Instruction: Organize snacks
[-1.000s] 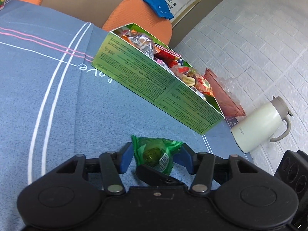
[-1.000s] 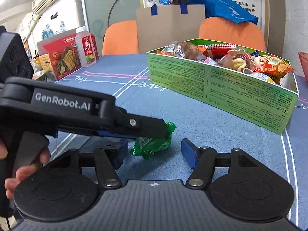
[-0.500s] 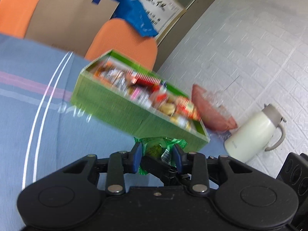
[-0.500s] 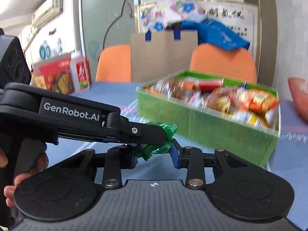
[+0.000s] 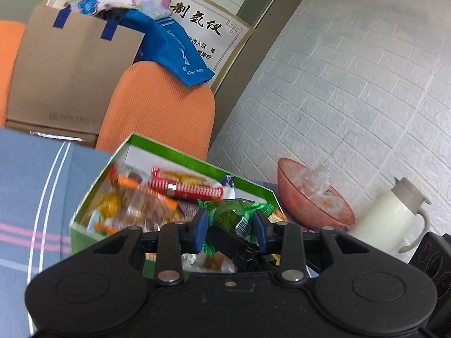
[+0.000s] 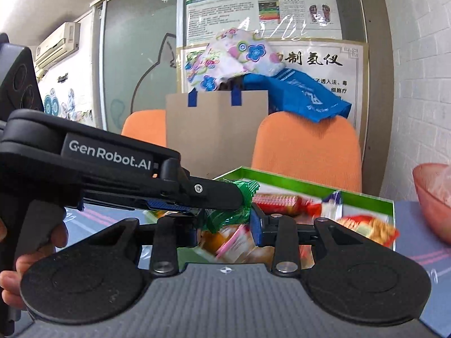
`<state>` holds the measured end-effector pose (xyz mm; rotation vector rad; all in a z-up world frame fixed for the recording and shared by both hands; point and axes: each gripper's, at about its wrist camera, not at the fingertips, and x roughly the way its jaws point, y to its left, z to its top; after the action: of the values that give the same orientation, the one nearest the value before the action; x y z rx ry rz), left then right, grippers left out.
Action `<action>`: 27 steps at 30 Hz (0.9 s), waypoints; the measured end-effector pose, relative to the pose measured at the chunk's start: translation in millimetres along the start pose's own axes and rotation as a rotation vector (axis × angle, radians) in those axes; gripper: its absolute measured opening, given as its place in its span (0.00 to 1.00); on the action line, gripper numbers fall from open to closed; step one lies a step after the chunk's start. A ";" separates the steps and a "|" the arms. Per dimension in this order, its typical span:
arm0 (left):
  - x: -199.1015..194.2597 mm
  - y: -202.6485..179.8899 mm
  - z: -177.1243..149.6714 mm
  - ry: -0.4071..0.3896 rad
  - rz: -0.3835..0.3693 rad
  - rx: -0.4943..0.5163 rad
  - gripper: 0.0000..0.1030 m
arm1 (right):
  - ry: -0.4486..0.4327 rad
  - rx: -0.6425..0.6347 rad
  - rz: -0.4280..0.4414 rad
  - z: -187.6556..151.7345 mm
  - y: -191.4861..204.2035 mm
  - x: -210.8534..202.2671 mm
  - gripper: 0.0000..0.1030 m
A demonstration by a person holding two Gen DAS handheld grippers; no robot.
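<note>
Moved since earlier: a second ago my small green crinkly-foil snack packet [image 5: 229, 219] lay on the blue striped tablecloth [image 5: 33, 186] between wide-apart pads; now both of my grippers have closed on it and carried it up to the box.
Left gripper [image 5: 230, 226]: blue pads pressed on the packet's two sides, clamped on it.
Right gripper [image 6: 225, 222]: also clamped on the same packet, crossing under my left tool, whose black finger [image 6: 214, 194] lies over the wrapper at 10 o'clock.
Packet's place: in the air, above the near half of the open box, touching no snack below as far as I can tell.
Step in hand: carrying one snack to the box; I judge the lift done and the drop not yet made.
Next move calls for: lowering a little toward 12 o'clock, then letting both pairs of pads part together, so the packet isn't dragged sideways by one.
Green cardboard box [image 5: 101, 174]: open-topped, crowded with wrapped snacks, a red-and-white striped pack [image 5: 186, 187] toward 12 o'clock; much is motion-blurred.
Pink translucent bowl [image 5: 313, 197]: at 2 o'clock of the box, clear crumpled wrappers inside.
Cream thermos jug [image 5: 389, 219]: at 3 o'clock, lid on, contents hidden.
</note>
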<state>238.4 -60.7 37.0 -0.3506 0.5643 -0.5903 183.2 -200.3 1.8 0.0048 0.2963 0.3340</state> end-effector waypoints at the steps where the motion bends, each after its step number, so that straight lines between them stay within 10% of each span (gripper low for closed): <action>1: 6.5 1.5 3.2 0.000 0.003 0.005 0.85 | -0.005 -0.002 -0.003 0.8 -3.2 6.1 0.58; 3: 15.2 5.7 5.5 -0.008 0.019 0.016 0.92 | -0.010 -0.017 -0.023 -1.1 -8.5 19.0 0.59; 6: 11.3 14.7 -1.8 -0.075 0.112 0.013 1.00 | 0.049 -0.059 -0.121 -11.2 -13.7 37.1 1.00; 27: -95.1 -37.6 -49.3 -0.105 0.290 0.042 1.00 | 0.012 0.038 -0.165 -4.3 2.9 -94.9 1.00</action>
<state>127.9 -39.6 52.9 -0.2526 0.4897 -0.3023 95.4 -228.4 25.0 0.0158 0.3132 0.1648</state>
